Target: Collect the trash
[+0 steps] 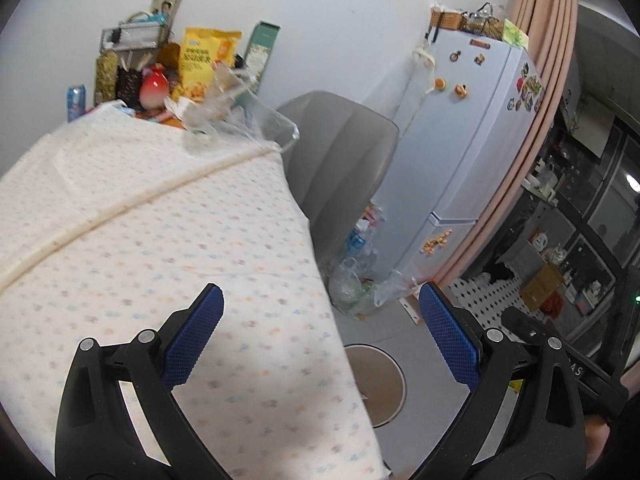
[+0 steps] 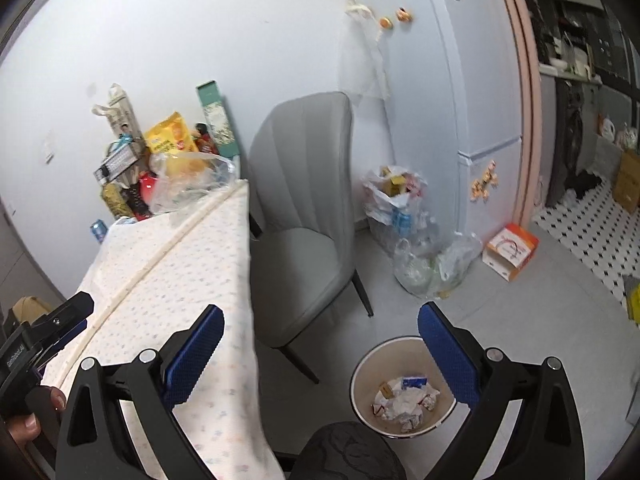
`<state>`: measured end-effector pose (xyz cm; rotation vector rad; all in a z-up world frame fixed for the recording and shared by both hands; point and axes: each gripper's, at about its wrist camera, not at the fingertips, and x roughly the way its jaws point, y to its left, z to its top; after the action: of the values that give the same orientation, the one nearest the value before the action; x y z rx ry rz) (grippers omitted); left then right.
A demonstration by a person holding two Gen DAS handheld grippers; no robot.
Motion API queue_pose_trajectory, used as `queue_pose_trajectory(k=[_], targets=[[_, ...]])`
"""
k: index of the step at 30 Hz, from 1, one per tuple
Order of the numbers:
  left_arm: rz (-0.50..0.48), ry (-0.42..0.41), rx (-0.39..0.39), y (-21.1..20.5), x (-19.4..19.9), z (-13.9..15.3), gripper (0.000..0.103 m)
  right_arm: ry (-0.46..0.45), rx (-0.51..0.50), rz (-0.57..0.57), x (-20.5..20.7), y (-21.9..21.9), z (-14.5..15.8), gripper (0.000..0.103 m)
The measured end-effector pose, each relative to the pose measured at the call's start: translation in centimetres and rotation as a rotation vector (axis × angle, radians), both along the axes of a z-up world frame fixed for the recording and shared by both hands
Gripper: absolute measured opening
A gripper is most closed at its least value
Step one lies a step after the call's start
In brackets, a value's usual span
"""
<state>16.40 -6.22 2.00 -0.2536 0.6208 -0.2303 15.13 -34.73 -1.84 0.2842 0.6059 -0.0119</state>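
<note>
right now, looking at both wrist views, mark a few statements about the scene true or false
1. Both hand-held grippers are open and empty. True: left hand-held gripper, right hand-held gripper.
2. The waste bin on the floor holds crumpled paper. True.
3. The grey chair lies tipped over. False: it stands upright beside the table.
4. The fridge door is bare. False: magnets are stuck on it.
5. The yellow snack bag lies on the floor. False: it stands at the table's far end.

bin (image 2: 362, 376) on floor right of table (image 2: 168, 280), crumpled trash (image 2: 404, 402) inside, chair (image 2: 304, 216) behind
</note>
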Motion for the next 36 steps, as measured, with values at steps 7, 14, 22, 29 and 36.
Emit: queue_pose_trajectory(k=[7,14,22,29,36], targets=[[0.068,-0.074,0.061,2.6,-3.2,2.5,0.097,-0.024,-0.057,-0.023,-1.8,2.4,2.5,0.095],[0.115,-0.173,0.121,4.1,-7.4,5.4,0.097,-0.054,-0.094,0.074,-3.6,5.2,5.2,0.095],[0.12,-0.217,0.166,5.1,-11.6,7.9,0.097,-0.071,-0.089,0.195,-6.7,6.8,7.3,0.095],[0.122,-0.225,0.174,5.8,-14.4,9.7,0.097,-0.108,-0.119,0.242,-9.6,8.1,8.9,0.095],[0.133,-0.233,0.18,6.6,-16.6,10.2,0.097,-0.121,-0.124,0.276,-11.6,8.8,9.5,0.095]])
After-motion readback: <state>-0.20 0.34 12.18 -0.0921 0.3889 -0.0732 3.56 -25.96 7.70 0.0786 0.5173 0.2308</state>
